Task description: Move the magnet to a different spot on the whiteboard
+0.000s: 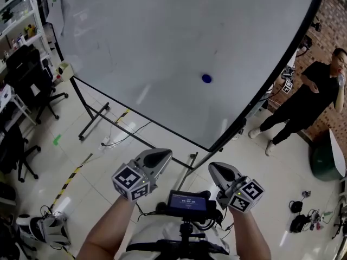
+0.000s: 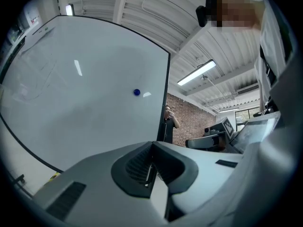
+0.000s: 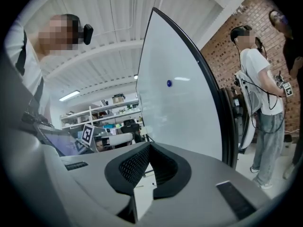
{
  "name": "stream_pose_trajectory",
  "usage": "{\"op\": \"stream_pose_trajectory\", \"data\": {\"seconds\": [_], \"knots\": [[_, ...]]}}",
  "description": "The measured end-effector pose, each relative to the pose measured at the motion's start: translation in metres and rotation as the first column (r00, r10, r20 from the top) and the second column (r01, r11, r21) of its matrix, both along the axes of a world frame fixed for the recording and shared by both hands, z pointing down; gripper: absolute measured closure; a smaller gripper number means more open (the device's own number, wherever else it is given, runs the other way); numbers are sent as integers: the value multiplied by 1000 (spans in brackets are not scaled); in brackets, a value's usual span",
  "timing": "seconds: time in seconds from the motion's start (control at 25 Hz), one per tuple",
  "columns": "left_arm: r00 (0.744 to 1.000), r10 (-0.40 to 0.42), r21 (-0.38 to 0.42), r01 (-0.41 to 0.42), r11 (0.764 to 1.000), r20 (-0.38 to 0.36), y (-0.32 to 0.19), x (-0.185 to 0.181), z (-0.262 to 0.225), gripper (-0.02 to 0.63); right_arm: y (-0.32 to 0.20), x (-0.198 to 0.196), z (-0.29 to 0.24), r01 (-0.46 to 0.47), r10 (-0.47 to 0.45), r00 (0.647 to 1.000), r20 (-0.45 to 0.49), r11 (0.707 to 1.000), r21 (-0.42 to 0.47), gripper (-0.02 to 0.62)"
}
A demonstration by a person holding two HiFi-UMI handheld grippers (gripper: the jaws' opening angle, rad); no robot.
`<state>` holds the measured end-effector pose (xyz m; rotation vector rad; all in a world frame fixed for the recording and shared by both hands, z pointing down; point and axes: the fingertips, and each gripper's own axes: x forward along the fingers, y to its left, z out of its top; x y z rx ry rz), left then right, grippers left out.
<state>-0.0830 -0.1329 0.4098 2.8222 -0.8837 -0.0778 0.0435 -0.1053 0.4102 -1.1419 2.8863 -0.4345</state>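
Note:
A small round blue magnet [image 1: 206,78] sticks to the large whiteboard [image 1: 162,47], right of its middle. In the left gripper view the magnet [image 2: 137,92] lies far ahead, and in the right gripper view the magnet [image 3: 169,83] is just as distant. My left gripper [image 1: 158,157] is held low near the body, well short of the board, its jaws shut with nothing between them. Beside it, my right gripper [image 1: 219,170] is also shut and empty. A small screen [image 1: 187,202] sits between the two grippers.
The board stands on a black frame with floor legs [image 1: 95,121]. A person in black [image 1: 309,99] stands at the right by a brick wall; another person in a white shirt [image 3: 258,93] is nearby. Office chairs [image 1: 27,75], cables and striped floor tape [image 1: 70,180] lie left.

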Motion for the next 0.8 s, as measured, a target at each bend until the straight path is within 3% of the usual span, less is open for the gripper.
{"op": "stream_pose_trajectory", "data": {"seconds": [0.2, 0.32, 0.6, 0.8], "knots": [[999, -52, 13, 52, 999, 12, -10, -21, -3, 569, -10, -23, 4, 48, -48, 999, 11, 999, 1, 566], [998, -52, 48, 50, 998, 30, -18, -15, -11, 569, -15, -16, 6, 39, -39, 999, 28, 999, 8, 566], [988, -47, 139, 26, 990, 149, -41, 17, -25, 569, -30, 8, 5, 28, -29, 996, 84, 1000, 12, 566], [962, -115, 218, 61, 974, 246, -60, 27, -41, 569, -39, 15, -6, 46, -47, 997, 61, 999, 25, 566]]}}
